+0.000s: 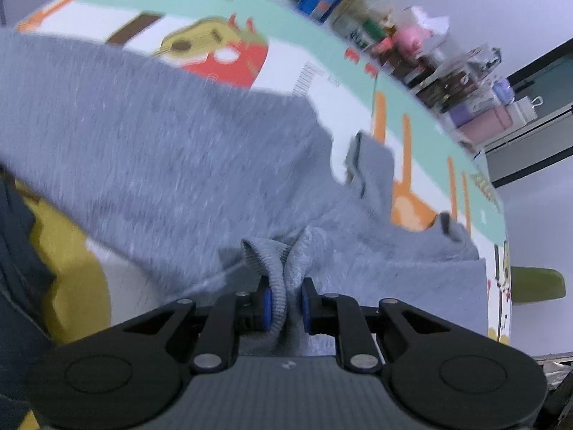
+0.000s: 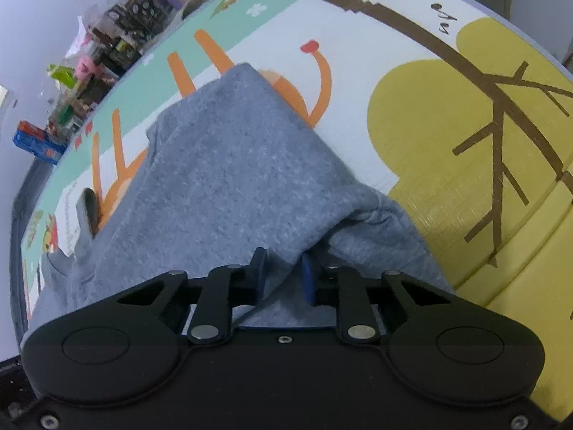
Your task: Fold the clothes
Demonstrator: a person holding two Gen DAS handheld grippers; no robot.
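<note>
A grey sweatshirt [image 1: 161, 136] lies spread over a colourful play mat [image 1: 118, 18]. My left gripper [image 1: 285, 299] is shut on a ribbed hem of the sweatshirt, bunched between the blue pads. In the right wrist view the same grey sweatshirt [image 2: 229, 165] stretches away over the mat [image 2: 358, 53]. My right gripper [image 2: 283, 276] is shut on a fold of its fabric, which drapes over the fingers. A sleeve cuff [image 1: 361, 157] sticks up further along in the left wrist view.
A cluttered row of boxes, bottles and toys [image 1: 394, 36] lines the mat's far edge; it also shows in the right wrist view [image 2: 89, 61]. A green seat [image 1: 537, 283] stands beyond the mat. The yellow tree print [image 2: 483, 143] covers the mat to the right.
</note>
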